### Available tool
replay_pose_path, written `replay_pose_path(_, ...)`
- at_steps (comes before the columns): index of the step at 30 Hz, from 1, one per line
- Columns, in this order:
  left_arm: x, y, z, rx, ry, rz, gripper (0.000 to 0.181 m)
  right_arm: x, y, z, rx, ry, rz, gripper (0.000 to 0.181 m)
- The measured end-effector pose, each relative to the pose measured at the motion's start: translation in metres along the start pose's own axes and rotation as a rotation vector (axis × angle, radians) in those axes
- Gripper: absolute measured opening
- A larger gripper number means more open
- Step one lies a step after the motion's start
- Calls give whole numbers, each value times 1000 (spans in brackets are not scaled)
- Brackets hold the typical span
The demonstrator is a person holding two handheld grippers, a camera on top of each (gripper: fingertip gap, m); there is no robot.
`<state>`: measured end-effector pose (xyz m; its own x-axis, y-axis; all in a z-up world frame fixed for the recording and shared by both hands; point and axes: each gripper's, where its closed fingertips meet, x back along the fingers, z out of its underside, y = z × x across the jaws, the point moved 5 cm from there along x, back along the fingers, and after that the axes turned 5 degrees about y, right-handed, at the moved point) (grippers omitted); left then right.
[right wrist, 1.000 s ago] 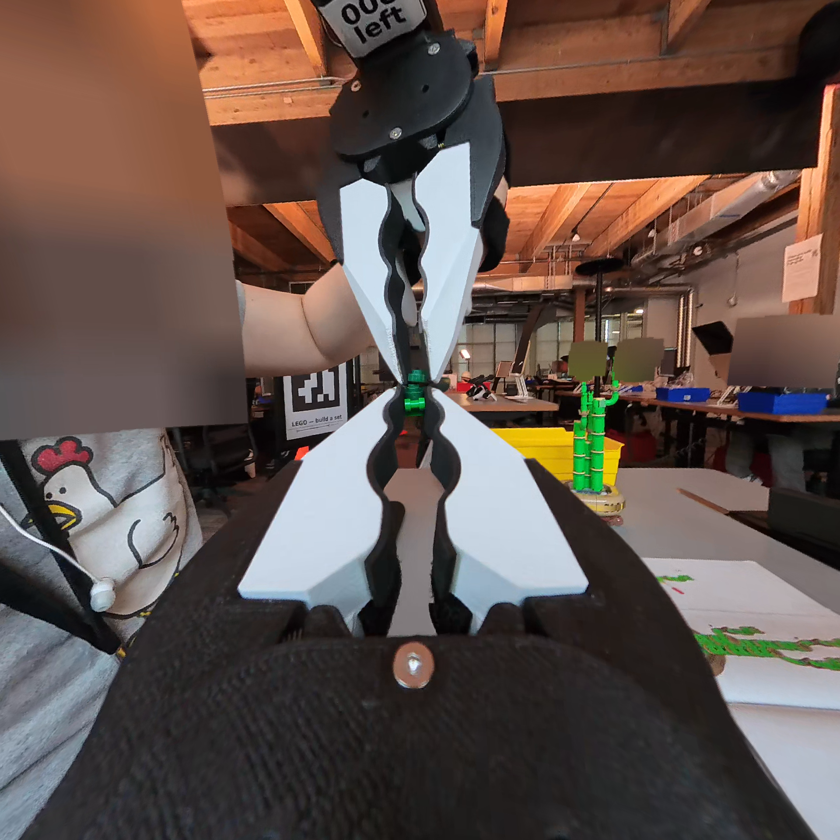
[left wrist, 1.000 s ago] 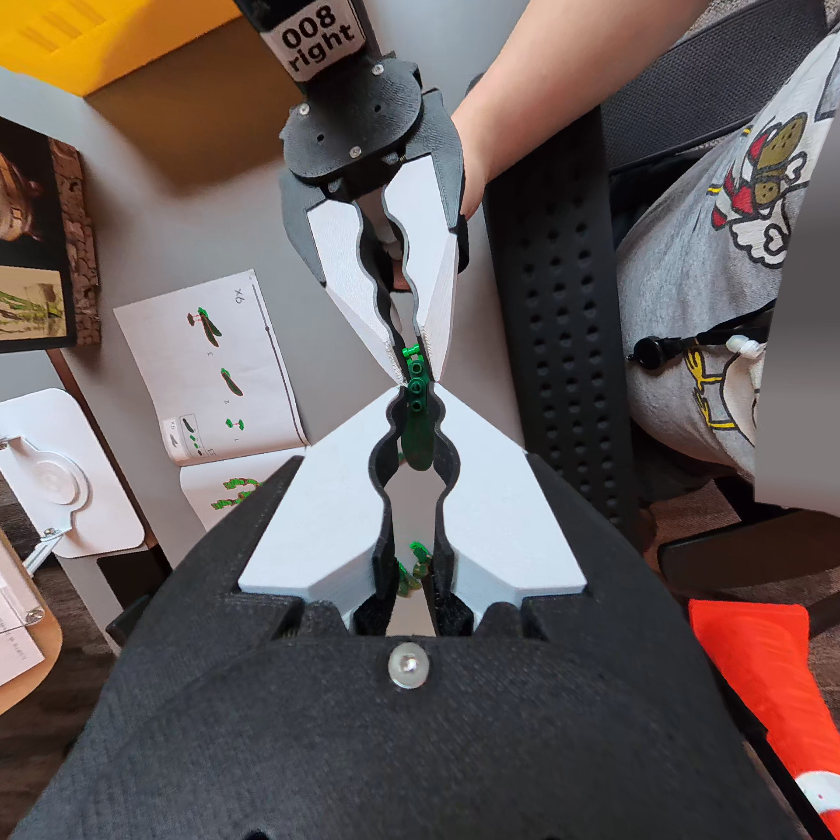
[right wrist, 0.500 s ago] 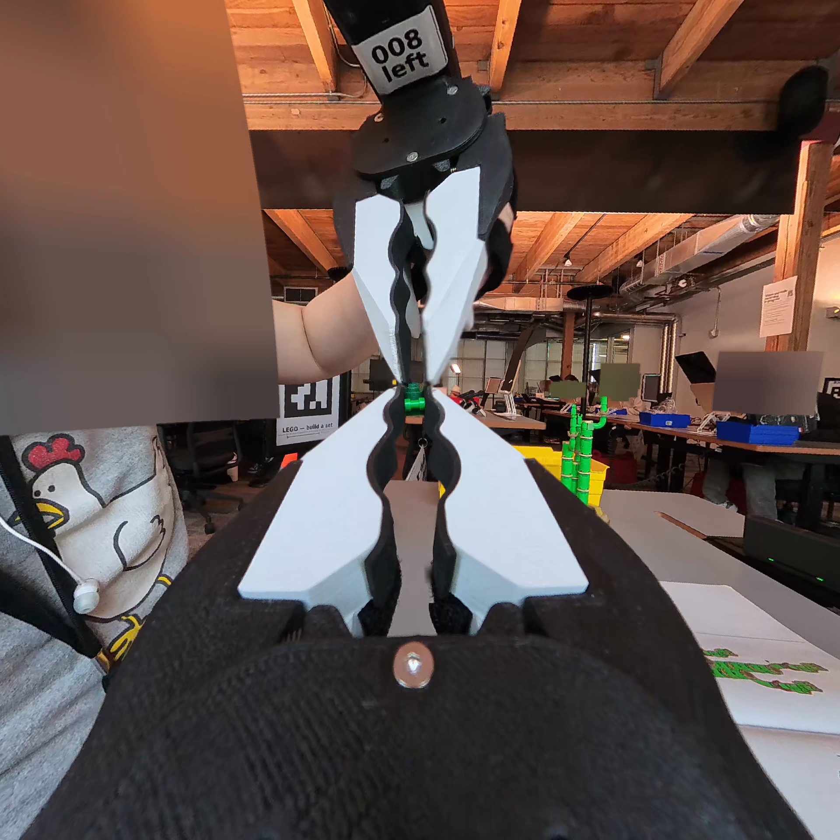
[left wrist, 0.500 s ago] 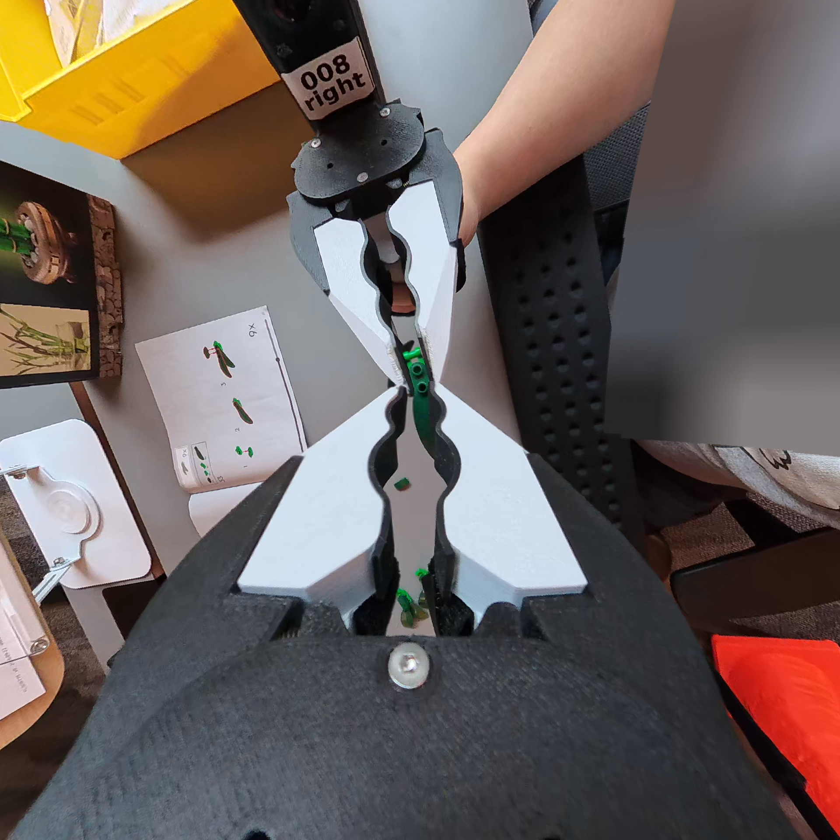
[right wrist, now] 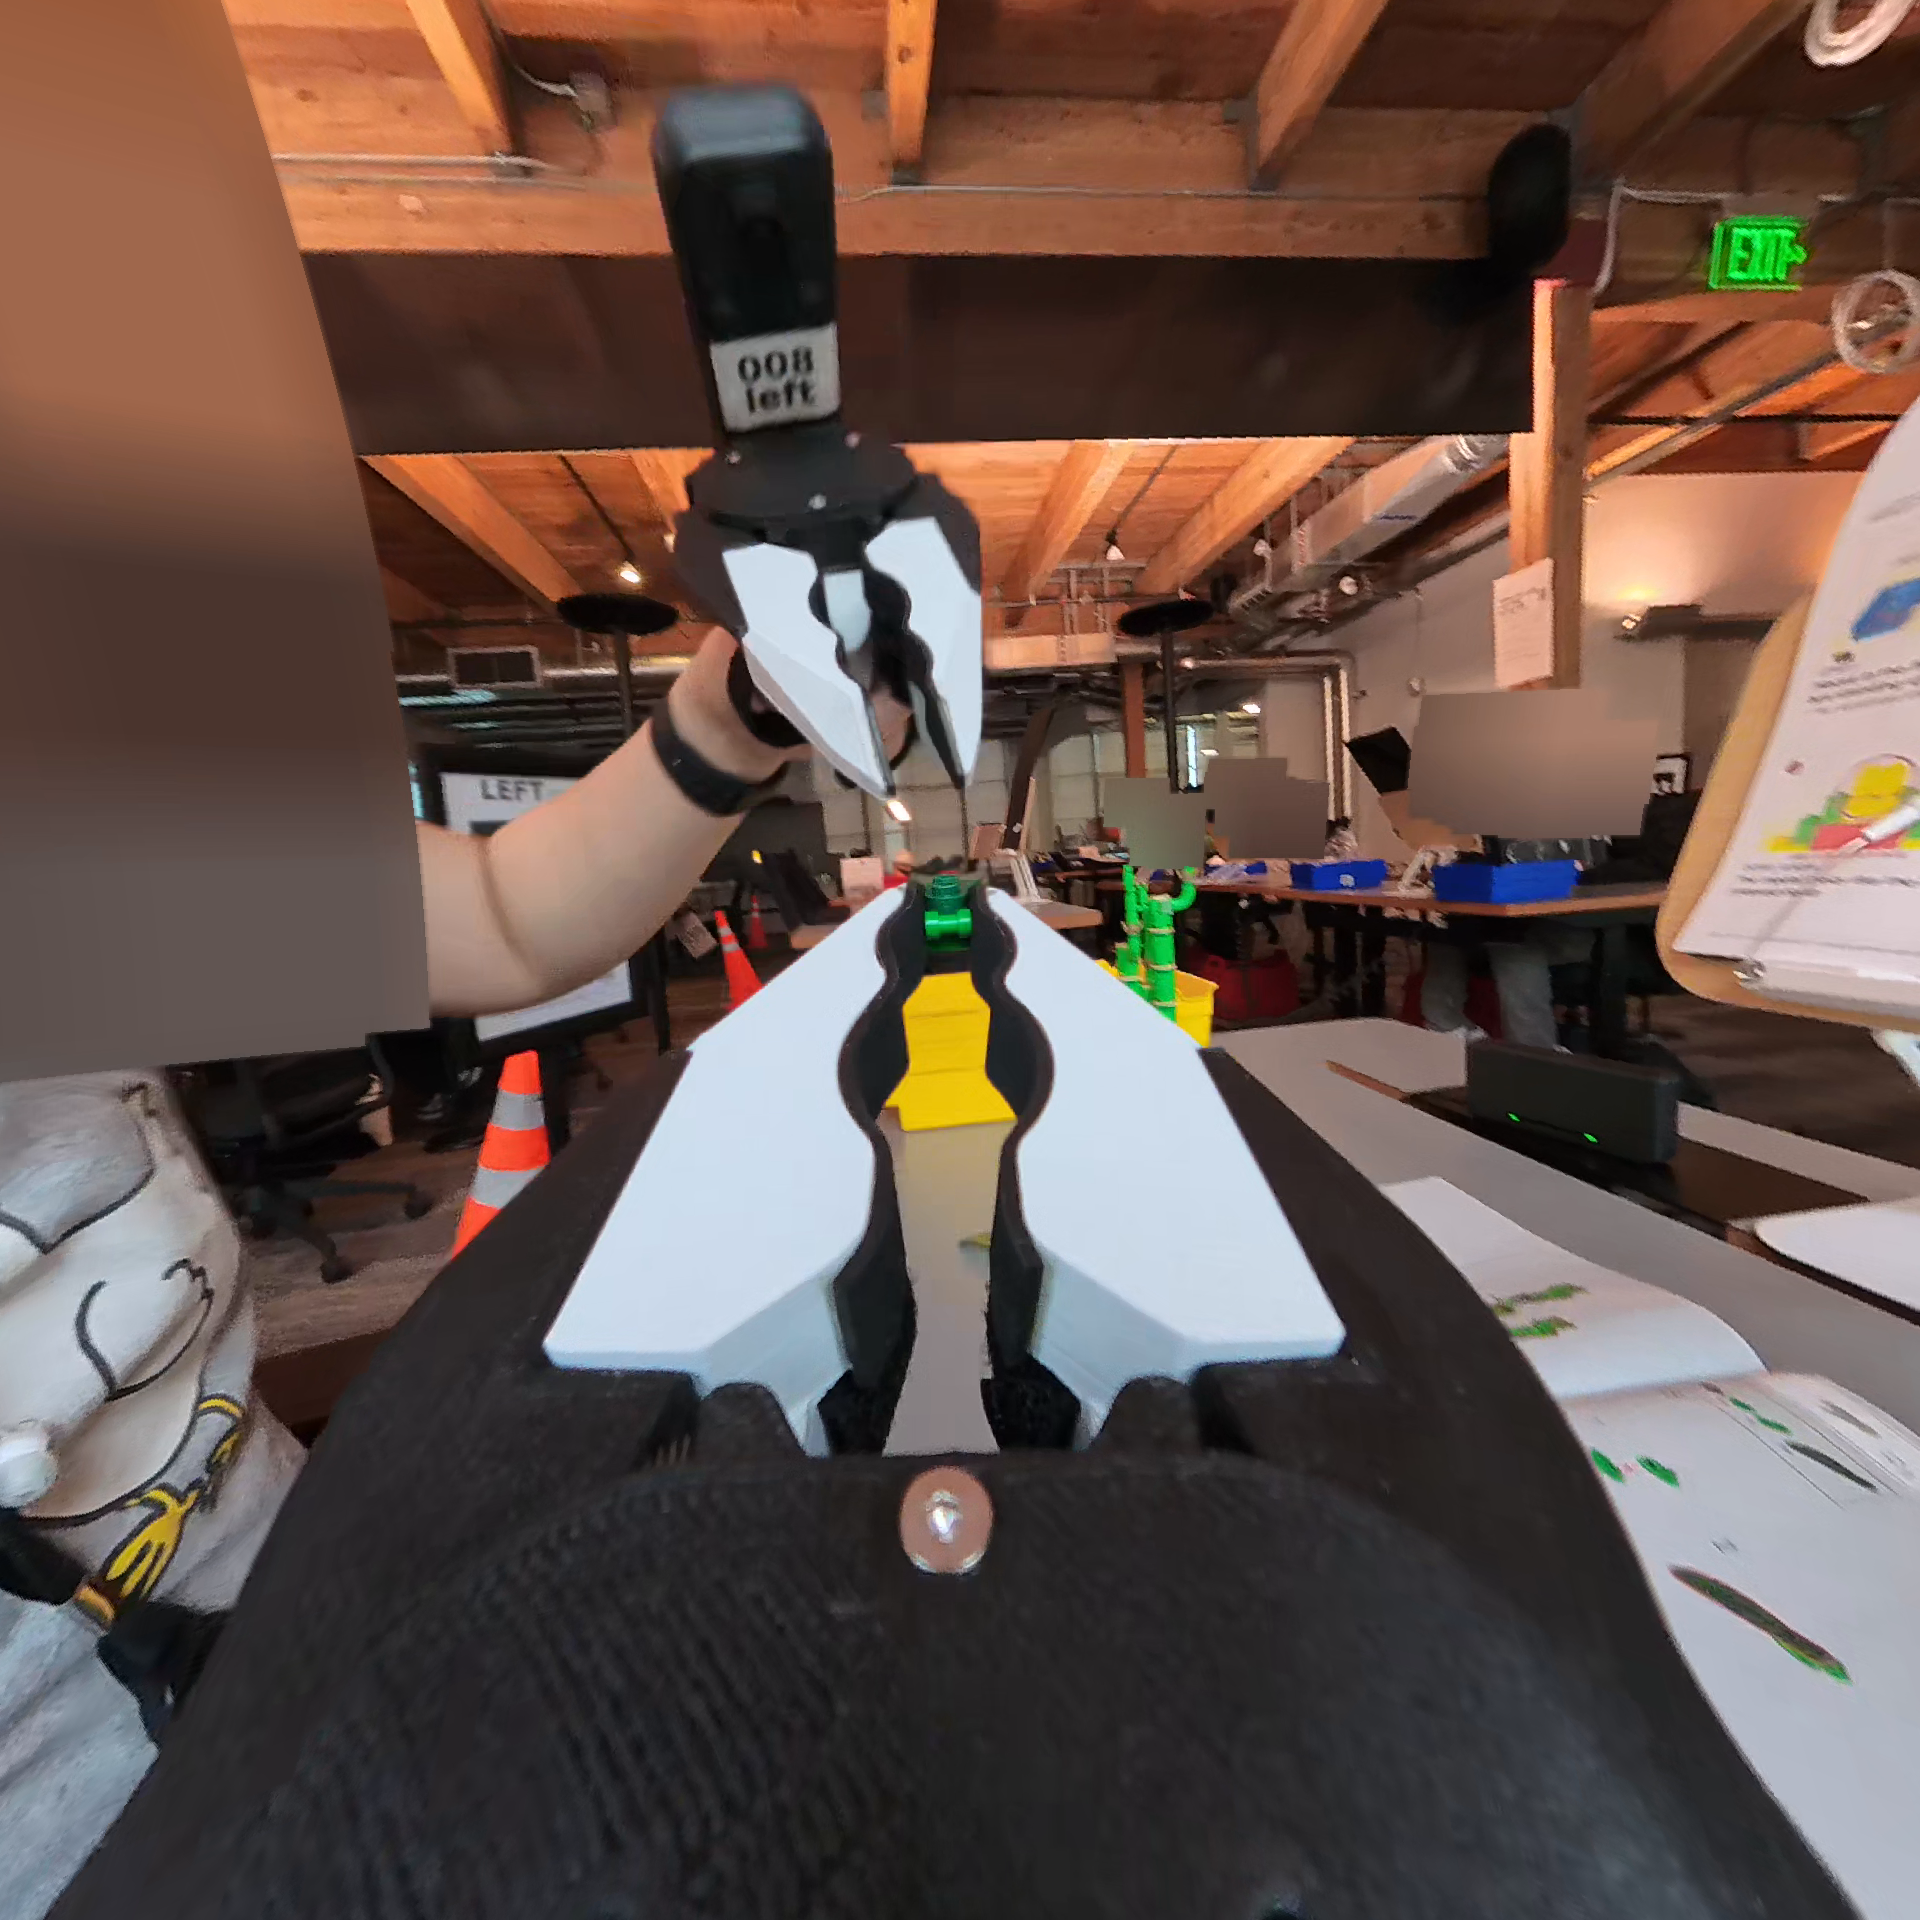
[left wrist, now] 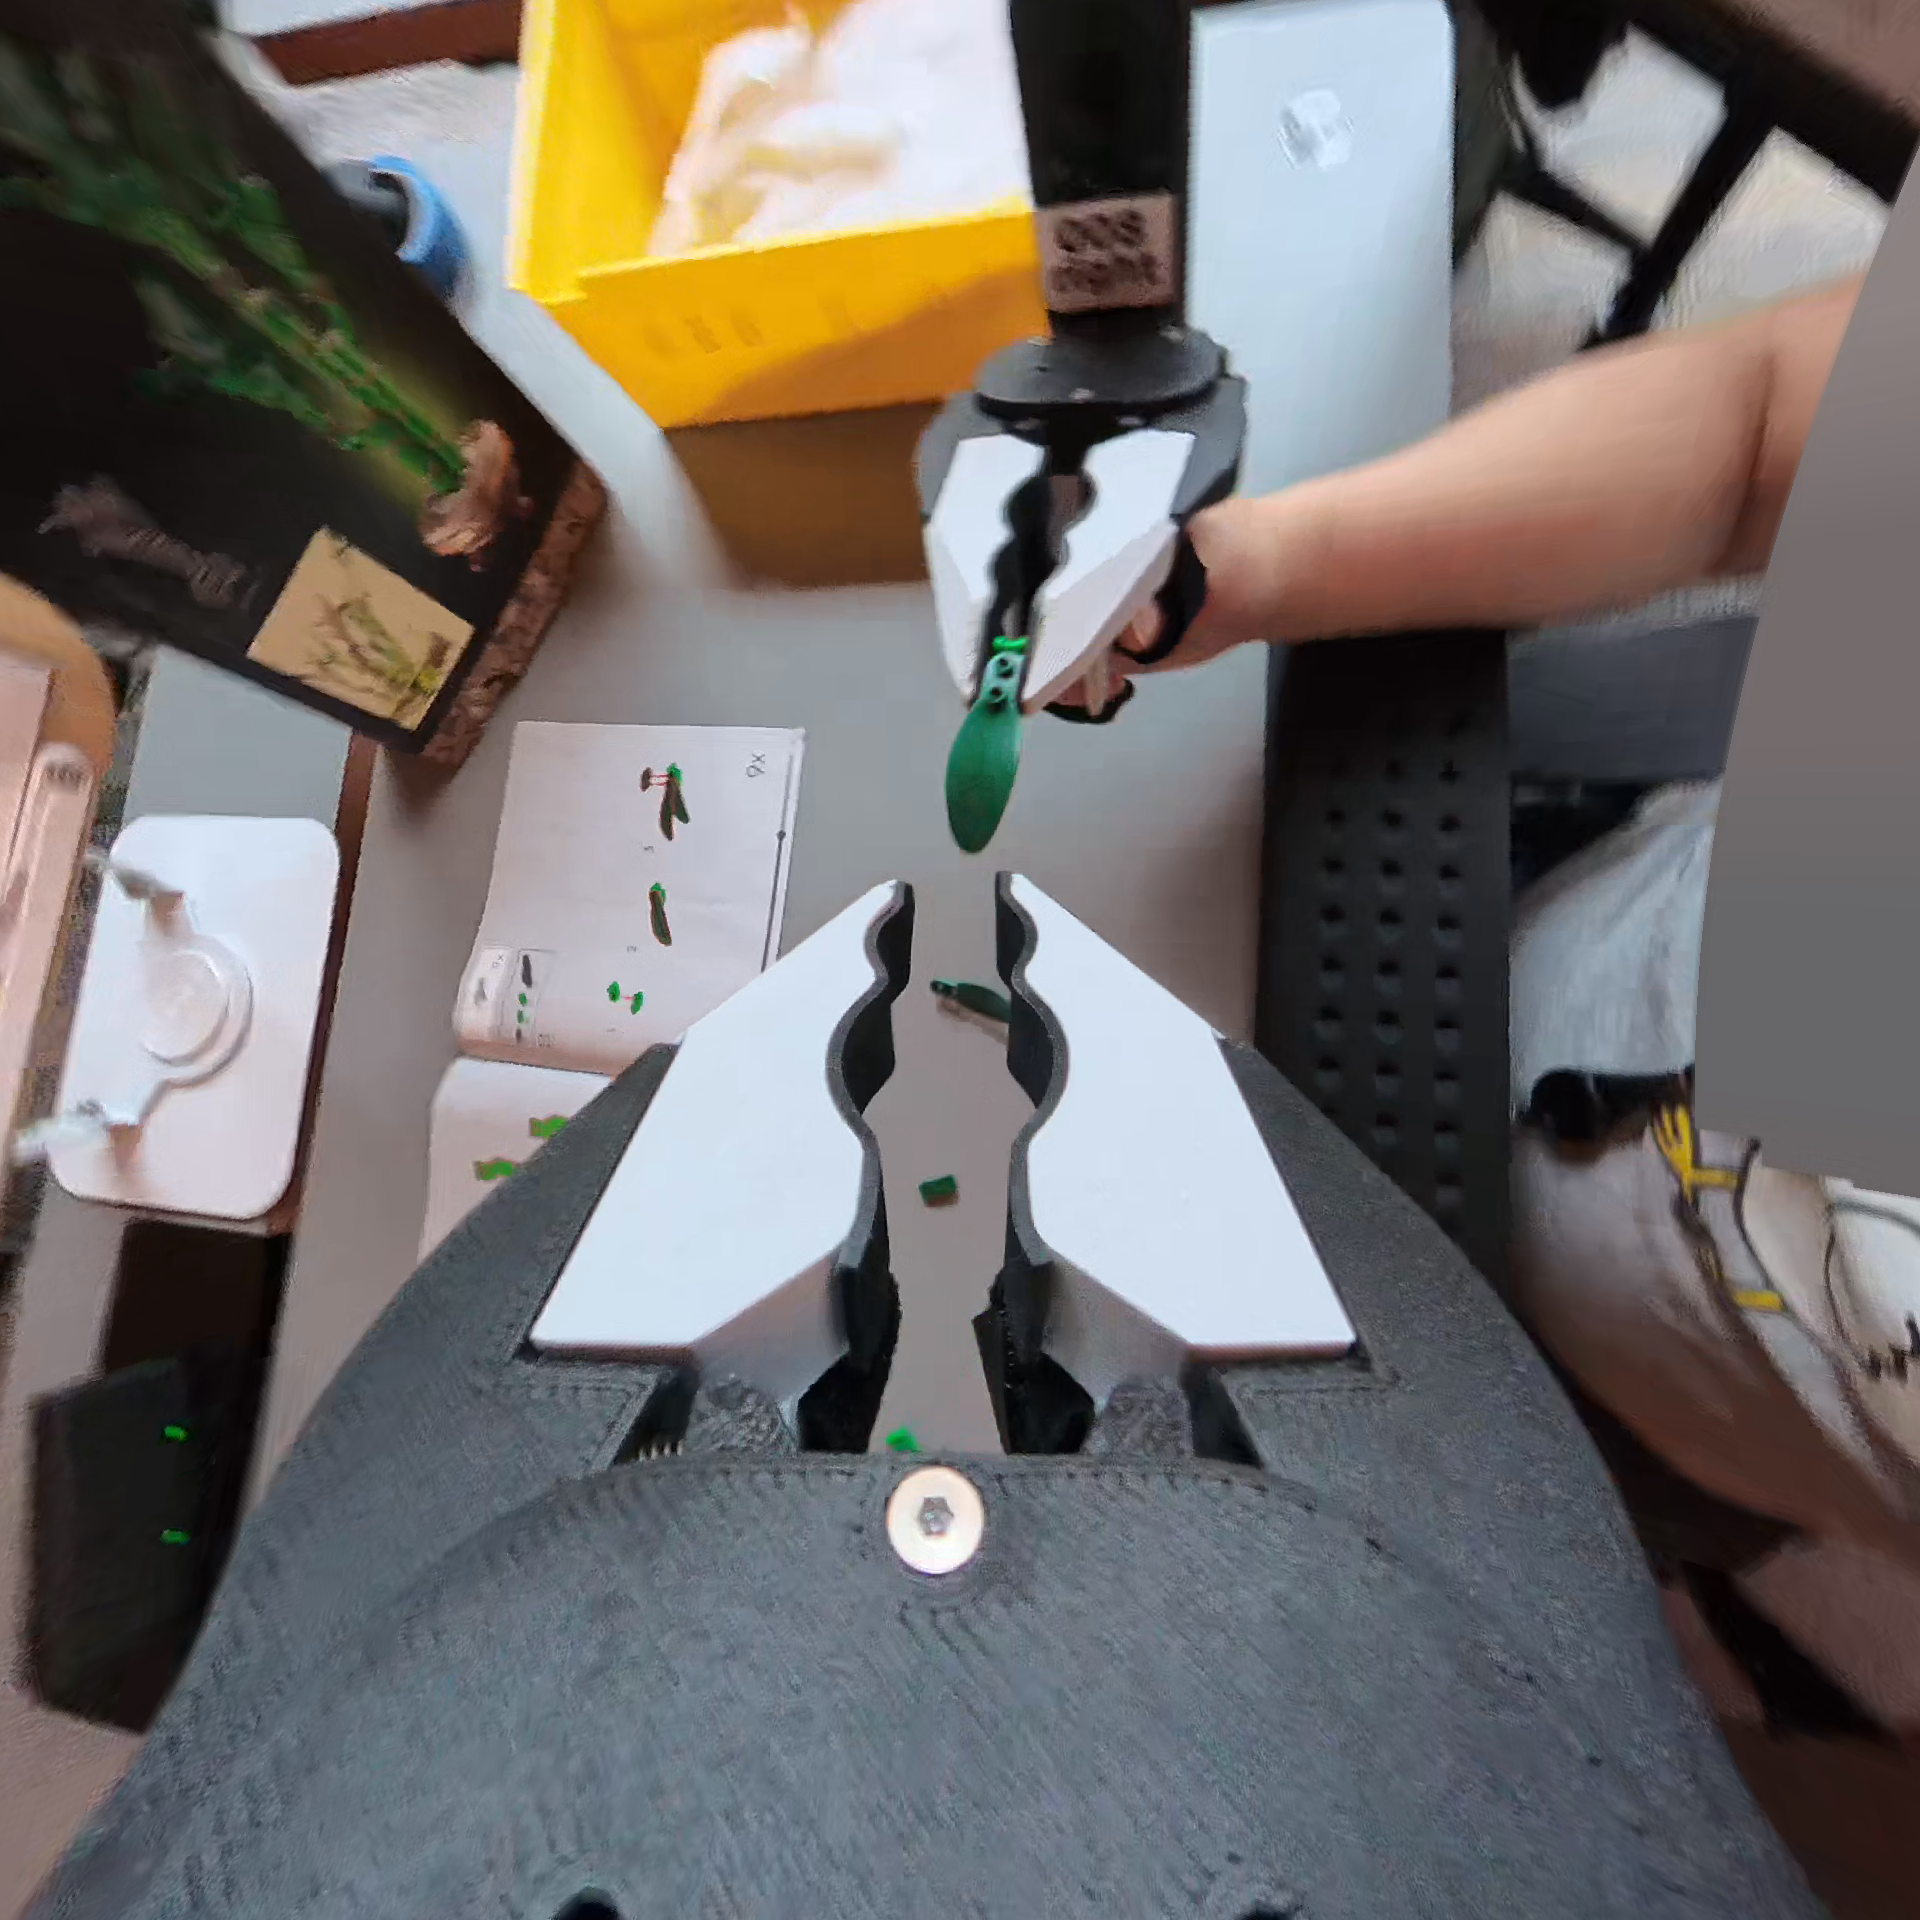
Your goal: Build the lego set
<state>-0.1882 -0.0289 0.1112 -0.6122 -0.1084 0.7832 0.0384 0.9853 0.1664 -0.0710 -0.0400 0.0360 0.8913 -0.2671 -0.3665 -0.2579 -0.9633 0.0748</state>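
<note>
My right gripper (right wrist: pixel 945 896) is shut on a small green leaf assembly (right wrist: pixel 945 920). The left wrist view shows that gripper (left wrist: pixel 1006 665) farther off, with the dark green leaf (left wrist: pixel 982 774) hanging from its tips over the grey table (left wrist: pixel 1132 831). My left gripper (left wrist: pixel 953 888) is open and empty, a short way from the leaf tip. It also shows in the right wrist view (right wrist: pixel 923 779), raised above the right fingertips with jaws slightly apart. Loose green pieces (left wrist: pixel 938 1190) lie on the table between the left fingers. A green bamboo build (right wrist: pixel 1151 925) stands on the table farther back.
An open instruction booklet (left wrist: pixel 644 883) lies to the left, also seen in the right wrist view (right wrist: pixel 1662 1455). A yellow bin (left wrist: pixel 790 260), the set's box (left wrist: pixel 260 468) and a white holder (left wrist: pixel 177 1018) ring the work area. A black chair (left wrist: pixel 1382 987) and the person's arm (left wrist: pixel 1507 520) are to the right. There is about 5 cm between the tips of the two grippers.
My left gripper opened, let go of the leaf piece and pulled back from the right gripper. The right gripper keeps the piece. The two were tip to tip before.
</note>
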Motion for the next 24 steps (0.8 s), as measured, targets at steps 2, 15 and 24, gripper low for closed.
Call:
replay_pose_path(2,1,5,33,137,-79,-32,19,0,-5,4,7,46,41,6)
replay_pose_path(15,-141,-29,139,353,-75,-161,35,11,-28,15,84,192,225,6)
replay_pose_path(24,-177,-38,131,-386,211,-189,24,13,-28,17,76,208,191,6)
